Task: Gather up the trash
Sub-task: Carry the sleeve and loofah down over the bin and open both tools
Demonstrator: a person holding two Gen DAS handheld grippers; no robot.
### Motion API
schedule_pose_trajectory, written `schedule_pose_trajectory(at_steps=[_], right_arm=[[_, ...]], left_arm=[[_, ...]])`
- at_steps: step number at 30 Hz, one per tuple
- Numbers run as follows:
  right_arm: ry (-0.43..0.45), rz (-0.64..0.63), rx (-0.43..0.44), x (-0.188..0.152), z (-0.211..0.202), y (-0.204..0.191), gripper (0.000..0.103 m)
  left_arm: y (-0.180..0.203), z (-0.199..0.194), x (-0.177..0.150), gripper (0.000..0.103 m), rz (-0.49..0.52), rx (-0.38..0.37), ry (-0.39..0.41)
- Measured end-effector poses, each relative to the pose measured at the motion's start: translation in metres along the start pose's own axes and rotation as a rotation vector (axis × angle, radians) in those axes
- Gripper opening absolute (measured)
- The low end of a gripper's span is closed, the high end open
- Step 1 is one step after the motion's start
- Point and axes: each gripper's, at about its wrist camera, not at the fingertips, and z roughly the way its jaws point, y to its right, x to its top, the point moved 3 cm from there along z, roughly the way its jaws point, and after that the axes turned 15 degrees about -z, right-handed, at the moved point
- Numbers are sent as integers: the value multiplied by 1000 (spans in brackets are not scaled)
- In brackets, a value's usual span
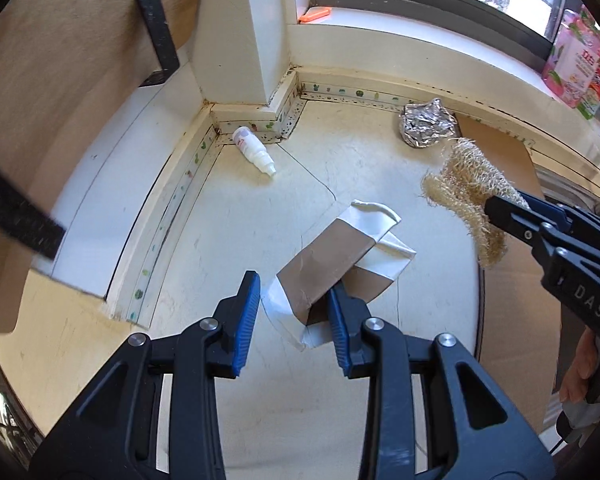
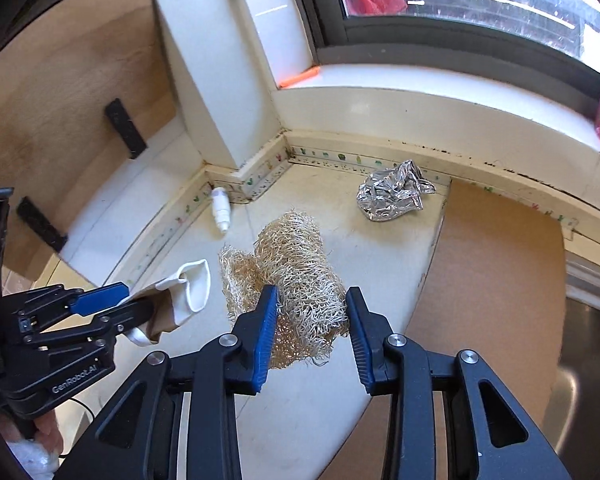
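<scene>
Cream countertop (image 1: 228,240) fills a corner under a dark-framed window, edged by a patterned tape strip along the wall. Above it the left gripper (image 1: 294,320) carries a crumpled brown-and-white paper wrapper (image 1: 332,268); in its own view the paper hangs against the finger at three o'clock while the blue pad (image 1: 246,320) at nine o'clock stands clear, and the right wrist view shows the fingers nipping the wrapper's near end. The right gripper (image 2: 312,328) pinches a tan loofah scrubber (image 2: 300,280) between its blue pads, the fibrous mass bulging out toward twelve o'clock, lifted off the counter. From the left wrist view that scrubber sits at two o'clock of the wrapper, well apart from it. Beyond both, a small white squeeze bottle (image 1: 254,150) lies on its side against the taped corner at eleven o'clock, nozzle pointing into the counter. A ball of crumpled aluminium foil (image 1: 428,122) rests near the back wall at one o'clock, just beside a brown cardboard sheet (image 2: 496,280). On the window sill stand an orange object (image 1: 316,14) and a pink printed pouch (image 1: 580,68).
</scene>
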Motion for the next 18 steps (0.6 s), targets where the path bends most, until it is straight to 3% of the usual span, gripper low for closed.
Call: schedule_pose_trajectory(at_steps=[7, 18], right_arm=[[64, -5, -48, -24, -74, -43, 34], [126, 26, -157, -105, -184, -135, 34]], left_arm=[[-25, -49, -40, 30, 22, -57, 25], [-73, -121, -128, 30, 66, -149, 54]])
